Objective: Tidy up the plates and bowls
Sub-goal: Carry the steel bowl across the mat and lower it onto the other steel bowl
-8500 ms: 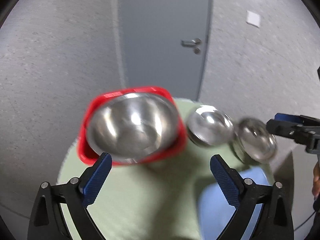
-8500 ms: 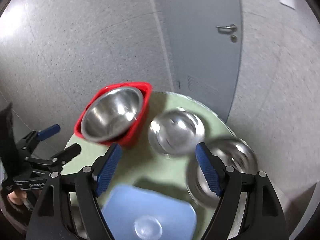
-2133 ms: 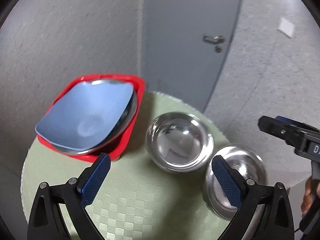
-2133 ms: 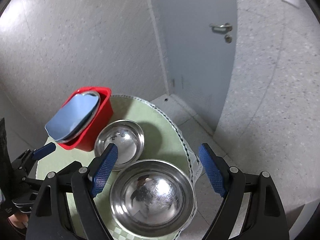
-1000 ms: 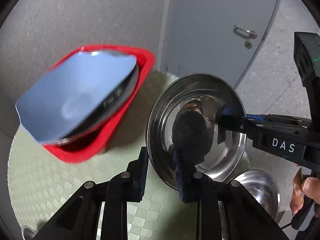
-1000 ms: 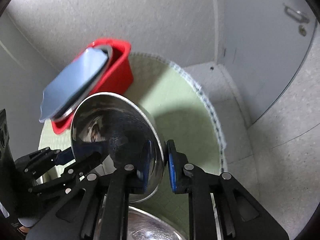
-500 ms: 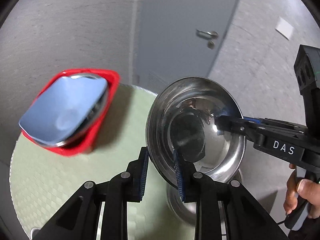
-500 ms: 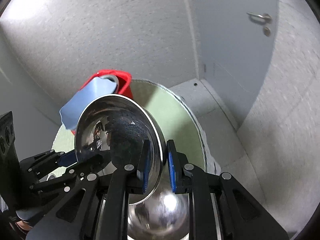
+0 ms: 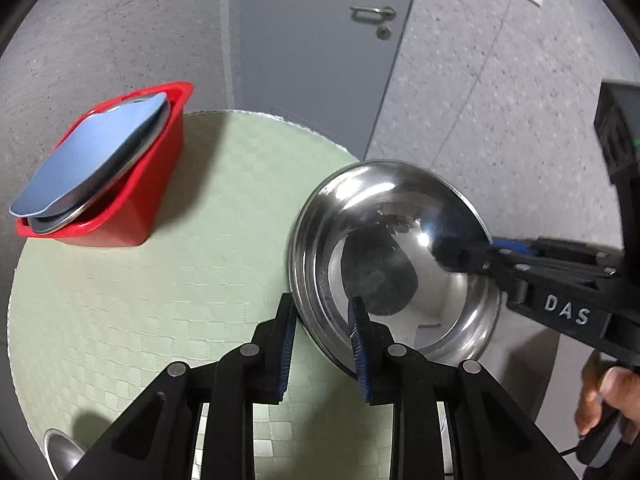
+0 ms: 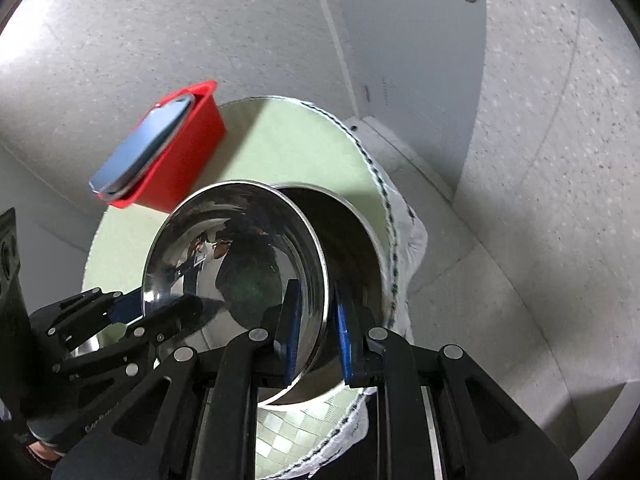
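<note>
Both grippers are shut on the rim of one steel bowl (image 9: 394, 256). My left gripper (image 9: 322, 338) pinches its near left rim. My right gripper (image 10: 316, 330) pinches the opposite rim and shows in the left wrist view (image 9: 484, 250). The held bowl (image 10: 236, 256) is tilted and sits partly inside a second steel bowl (image 10: 352, 236) at the table's right edge. A red bin (image 9: 158, 172) at the far left holds a steel bowl (image 9: 100, 192) with a blue plate (image 9: 92, 160) leaning on top.
The round table has a pale green checked cloth (image 9: 160, 288). A small steel object (image 9: 60, 452) lies at its near left edge. A grey door (image 9: 320, 48) and speckled walls stand behind. The table edge drops off just right of the bowls.
Both grippers have lowered the shared bowl from mid-air down toward the second bowl at the table's right edge. The red bin and blue plate have not moved.
</note>
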`<state>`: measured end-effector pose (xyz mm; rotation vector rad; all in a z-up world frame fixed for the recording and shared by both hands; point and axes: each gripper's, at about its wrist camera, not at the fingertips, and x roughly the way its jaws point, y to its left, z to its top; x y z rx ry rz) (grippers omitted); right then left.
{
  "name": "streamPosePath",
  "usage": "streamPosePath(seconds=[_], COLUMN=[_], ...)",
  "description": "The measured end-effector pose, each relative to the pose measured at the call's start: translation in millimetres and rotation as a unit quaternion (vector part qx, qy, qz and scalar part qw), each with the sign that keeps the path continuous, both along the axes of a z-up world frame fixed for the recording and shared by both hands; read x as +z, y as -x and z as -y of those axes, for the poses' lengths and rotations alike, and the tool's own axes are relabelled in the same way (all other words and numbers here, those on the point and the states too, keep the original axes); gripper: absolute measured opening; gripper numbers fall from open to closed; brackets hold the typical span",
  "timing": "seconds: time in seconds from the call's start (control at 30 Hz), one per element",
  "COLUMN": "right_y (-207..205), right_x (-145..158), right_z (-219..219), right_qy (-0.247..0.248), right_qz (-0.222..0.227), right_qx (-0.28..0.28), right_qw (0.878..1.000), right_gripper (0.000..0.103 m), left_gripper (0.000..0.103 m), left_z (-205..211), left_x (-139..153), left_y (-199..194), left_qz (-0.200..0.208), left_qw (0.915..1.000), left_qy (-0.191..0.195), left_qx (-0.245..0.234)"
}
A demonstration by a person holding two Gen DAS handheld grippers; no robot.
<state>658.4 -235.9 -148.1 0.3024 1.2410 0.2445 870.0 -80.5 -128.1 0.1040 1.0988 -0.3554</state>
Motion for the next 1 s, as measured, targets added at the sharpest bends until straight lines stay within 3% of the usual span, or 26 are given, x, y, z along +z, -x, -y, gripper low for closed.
streamPosePath(seconds=[0.2, 0.4, 0.53, 1.0], right_y=[7.9, 15.0, 14.9, 13.0], right_x=[-1.1, -0.6, -0.8, -2.0], right_z=[-1.6, -10.2, -11.8, -24.3], right_qy=[0.029, 0.051, 0.057, 0.071], right_qz=[0.0, 0.009, 0.012, 0.022], right_qx=[-0.003, 0.004, 0.003, 0.008], right_qw=[1.0, 0.999, 0.998, 0.997], right_gripper=[0.016, 0.019, 0.02, 0.053], left_gripper=[0.023, 0.031, 0.048, 0.054], left_z=[21.8, 33.4, 39.1, 22.1], left_x=[1.1, -6.0, -11.3, -23.6], left_y=[1.7, 17.2, 19.4, 4.1], left_qz=[0.015, 0.035, 0.035, 0.017], left_qw=[0.9995, 0.9979, 0.9975, 0.9985], left_qy=[-0.024, -0.052, -0.058, -0.051], left_qx=[-0.011, -0.018, -0.019, -0.003])
